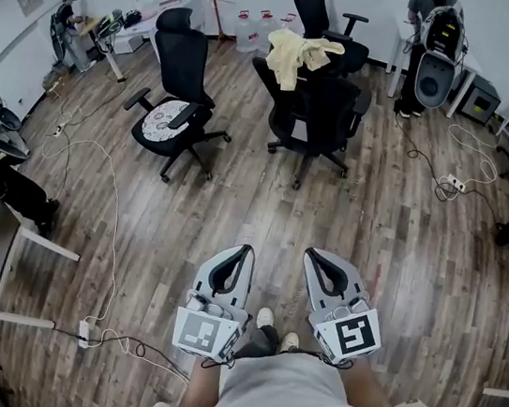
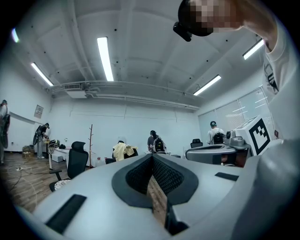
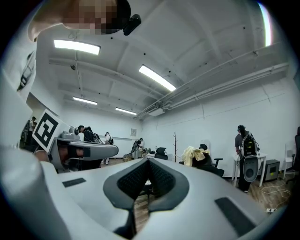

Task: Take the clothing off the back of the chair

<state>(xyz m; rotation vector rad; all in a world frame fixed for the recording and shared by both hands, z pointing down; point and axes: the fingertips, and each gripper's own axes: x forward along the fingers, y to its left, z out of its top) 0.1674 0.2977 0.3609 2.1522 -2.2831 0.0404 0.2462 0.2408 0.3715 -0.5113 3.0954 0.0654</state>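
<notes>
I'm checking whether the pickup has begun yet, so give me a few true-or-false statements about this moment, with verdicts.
1. The pale yellow clothing is draped over the back of a black chair. True.
2. The left gripper is gripping the clothing. False: its jaws are shut on nothing, far from that chair.
3. The right gripper has its jaws shut and empty. True.
4. The clothing hangs on the chair with the patterned seat. False: that chair's back is bare; the clothing is on the chair to its right in the head view.
5. The room is carpeted. False: the wooden floor is planks.
</notes>
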